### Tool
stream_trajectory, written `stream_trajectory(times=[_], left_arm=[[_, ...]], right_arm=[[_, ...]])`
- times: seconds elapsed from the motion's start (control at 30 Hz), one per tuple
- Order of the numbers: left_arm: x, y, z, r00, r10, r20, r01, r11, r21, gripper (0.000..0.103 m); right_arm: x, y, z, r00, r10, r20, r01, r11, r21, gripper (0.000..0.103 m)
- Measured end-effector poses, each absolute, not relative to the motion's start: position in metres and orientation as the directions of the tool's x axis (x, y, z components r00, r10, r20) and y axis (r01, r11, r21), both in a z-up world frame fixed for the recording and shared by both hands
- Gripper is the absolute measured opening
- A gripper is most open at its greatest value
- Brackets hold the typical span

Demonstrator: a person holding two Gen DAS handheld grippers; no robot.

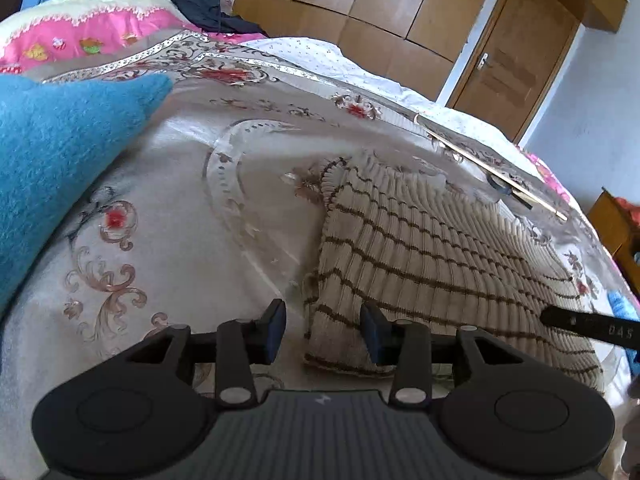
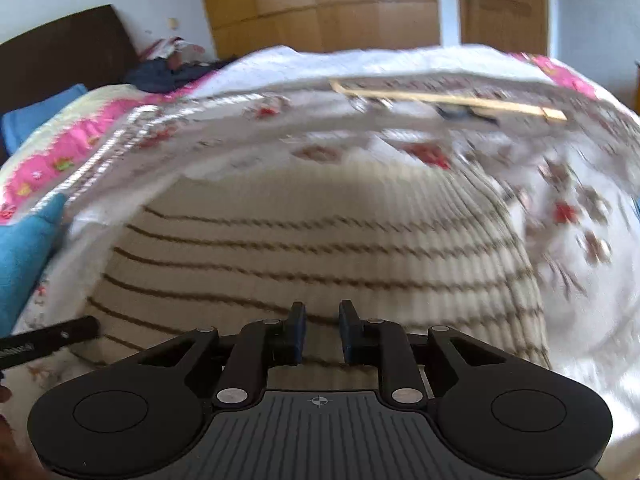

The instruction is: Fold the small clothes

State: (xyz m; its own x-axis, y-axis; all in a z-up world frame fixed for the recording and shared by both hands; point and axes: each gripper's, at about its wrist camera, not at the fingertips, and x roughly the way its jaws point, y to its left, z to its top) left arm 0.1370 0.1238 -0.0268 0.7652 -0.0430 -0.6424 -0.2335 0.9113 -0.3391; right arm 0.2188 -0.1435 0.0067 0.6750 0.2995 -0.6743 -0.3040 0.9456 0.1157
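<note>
The left gripper [image 1: 324, 330] hovers low over the bed, jaws apart and gripping nothing, with the near corner of the striped knit garment [image 1: 420, 248] lying between them. The right gripper [image 2: 322, 330] hangs above the same garment, jaws slightly apart and empty. The garment lies flat on the floral bedspread [image 1: 168, 208]. A blue knit cloth [image 1: 52, 168] lies to the left; beyond, a wooden stick [image 1: 492, 172], then the wardrobe [image 1: 360, 4].

Bare bedspread [image 1: 168, 208] between blue blanket [image 1: 52, 168] and striped sweater [image 1: 432, 248] lies passable.
</note>
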Motion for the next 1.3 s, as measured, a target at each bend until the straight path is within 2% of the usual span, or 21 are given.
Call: stream_trajectory(times=[0.23, 0.3, 0.4, 0.67, 0.8, 1.03, 1.3], left_arm=[[0.142, 0.122, -0.033, 0.755, -0.089, -0.649, -0.198, 0.913, -0.356, 0.052], [0.143, 0.123, -0.035, 0.751, -0.097, -0.653, -0.195, 0.913, -0.359, 0.053], [0.142, 0.125, -0.034, 0.756, -0.109, -0.646, -0.194, 0.905, -0.379, 0.053], [0.141, 0.13, -0.033, 0.766, -0.113, -0.633, -0.199, 0.895, -0.4, 0.053], [0.14, 0.13, -0.033, 0.764, -0.116, -0.634, -0.196, 0.895, -0.4, 0.053], [0.14, 0.132, -0.033, 0.771, -0.142, -0.621, -0.183, 0.884, -0.429, 0.053], [0.142, 0.126, -0.034, 0.762, -0.134, -0.633, -0.164, 0.906, -0.39, 0.053]], right_arm=[[0.221, -0.099, 0.008, 0.653, 0.336, -0.679, -0.372, 0.923, 0.099, 0.02], [0.225, -0.084, 0.0, 0.617, 0.34, -0.709, -0.396, 0.913, 0.093, 0.029], [0.233, -0.067, -0.015, 0.582, 0.297, -0.757, -0.403, 0.914, 0.048, 0.03], [0.221, -0.077, 0.0, 0.628, 0.326, -0.706, -0.367, 0.925, 0.101, 0.03], [0.228, -0.067, -0.014, 0.592, 0.294, -0.75, -0.362, 0.929, 0.078, 0.03], [0.224, -0.061, -0.01, 0.608, 0.297, -0.737, -0.372, 0.926, 0.067, 0.032], [0.223, -0.068, -0.008, 0.61, 0.3, -0.733, -0.347, 0.933, 0.093, 0.032]])
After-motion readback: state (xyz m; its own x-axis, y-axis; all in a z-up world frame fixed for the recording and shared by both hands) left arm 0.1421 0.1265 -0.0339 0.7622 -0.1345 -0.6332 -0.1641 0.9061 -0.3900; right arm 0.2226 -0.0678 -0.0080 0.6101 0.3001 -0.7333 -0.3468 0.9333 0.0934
